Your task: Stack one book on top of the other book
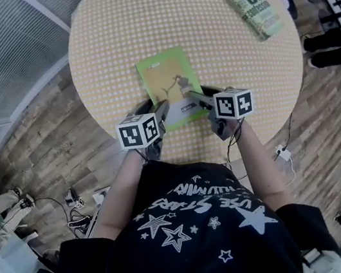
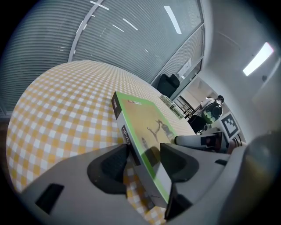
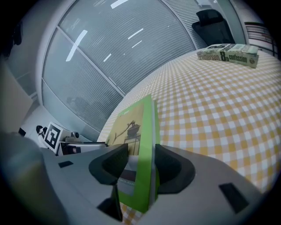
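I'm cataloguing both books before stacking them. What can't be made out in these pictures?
The green book: cover title too small in the head view, steeply foreshortened in both gripper views.
Its near corners: head view, covered by the left gripper and right gripper.
The 8th Confession book: small print too tiny in the head view.

Green-and-tan near book (image 1: 170,83), green-white far book (image 1: 255,10), table (image 1: 137,21) — yellow-white checks, black star-print shirt (image 1: 196,245)

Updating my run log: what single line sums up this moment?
left gripper: shut on green book | right gripper: shut on green book | other book: far across table, untouched | stack: not done
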{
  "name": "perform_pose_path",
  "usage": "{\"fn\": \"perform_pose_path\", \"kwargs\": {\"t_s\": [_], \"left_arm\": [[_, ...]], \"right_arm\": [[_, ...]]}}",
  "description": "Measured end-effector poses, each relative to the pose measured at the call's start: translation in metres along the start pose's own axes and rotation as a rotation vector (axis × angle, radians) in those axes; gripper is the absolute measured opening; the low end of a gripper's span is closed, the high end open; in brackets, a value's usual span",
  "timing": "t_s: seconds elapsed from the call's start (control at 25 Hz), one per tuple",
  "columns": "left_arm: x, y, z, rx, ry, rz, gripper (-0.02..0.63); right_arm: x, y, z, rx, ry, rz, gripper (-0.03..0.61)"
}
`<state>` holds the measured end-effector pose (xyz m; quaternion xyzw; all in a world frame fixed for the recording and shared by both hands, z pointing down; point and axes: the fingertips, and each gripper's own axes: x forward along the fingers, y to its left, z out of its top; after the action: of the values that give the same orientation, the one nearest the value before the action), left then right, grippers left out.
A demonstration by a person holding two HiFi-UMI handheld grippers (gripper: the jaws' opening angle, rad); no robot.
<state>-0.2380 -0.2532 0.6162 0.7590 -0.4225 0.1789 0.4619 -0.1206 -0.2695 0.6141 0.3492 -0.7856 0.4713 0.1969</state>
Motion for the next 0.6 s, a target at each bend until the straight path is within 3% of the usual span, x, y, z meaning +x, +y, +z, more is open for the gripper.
{"fn": "perform_pose_path", "kwargs": {"t_s": [0.16,0.24,0.6], "left_arm": [[-0.004,-0.002,0.001,-0.003,-0.024,-0.017,0.225],[-0.005,-0.002,0.001,-0.01,-0.043,-0.021,0.186],[-0.014,-0.02,0.011,-0.005,-0.117,-0.029,0.177]], "right_arm": [[-0.003,0.003,-0.001,-0.02,-0.009,-0.032,0.193],[-0.004,0.003,-0.002,-0.027,-0.009,-0.045,0.192],[-0.026,0.012,0.008,-0.085,-0.072,-0.027,0.187]]}}
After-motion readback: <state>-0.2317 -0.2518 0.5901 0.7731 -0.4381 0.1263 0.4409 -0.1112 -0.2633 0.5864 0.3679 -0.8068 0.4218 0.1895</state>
